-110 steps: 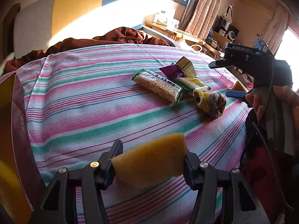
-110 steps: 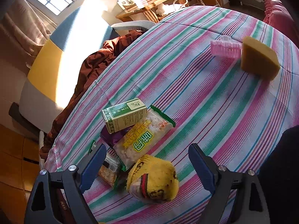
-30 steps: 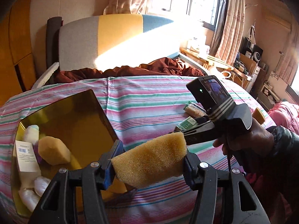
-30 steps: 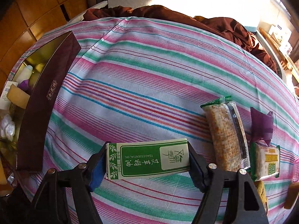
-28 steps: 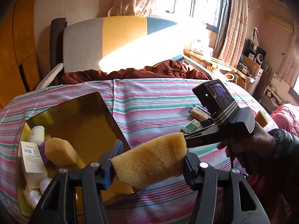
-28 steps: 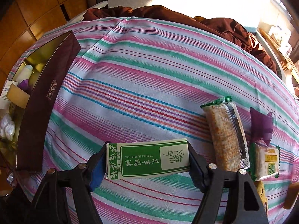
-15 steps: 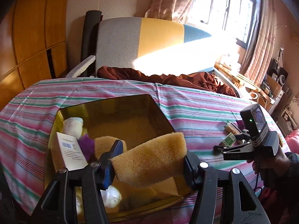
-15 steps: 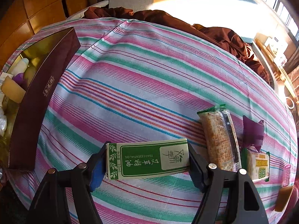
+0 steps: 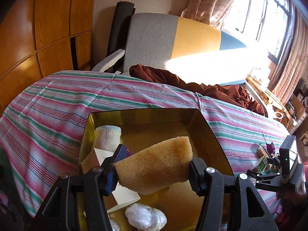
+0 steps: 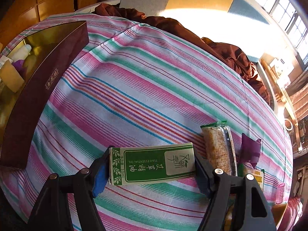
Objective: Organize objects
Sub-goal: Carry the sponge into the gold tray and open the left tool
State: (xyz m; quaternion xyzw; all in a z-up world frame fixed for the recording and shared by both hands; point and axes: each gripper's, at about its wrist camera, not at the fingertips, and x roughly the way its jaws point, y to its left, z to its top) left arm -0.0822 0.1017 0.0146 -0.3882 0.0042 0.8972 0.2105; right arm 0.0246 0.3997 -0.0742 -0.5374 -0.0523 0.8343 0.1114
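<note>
The left gripper (image 9: 154, 170) pinches the sponge (image 9: 154, 165) above the box (image 9: 209, 132); it should release over the bare floor beyond its fingertips. The right gripper (image 10: 152, 168) clamps the green carton (image 10: 152, 165).

— Where is there room inside the box (image 9: 209, 132)?

— The far right half of its gold floor is bare. A rolled sock (image 9: 108, 137), a carton (image 9: 96, 156) and a plastic bag (image 9: 145, 218) crowd the left side and near end.

— And on the bed (image 10: 134, 88)?

— A broad stretch of striped sheet lies open between the box wall and the snack packet (image 10: 218, 148), with a purple wrapper (image 10: 250, 150) just beyond it.
</note>
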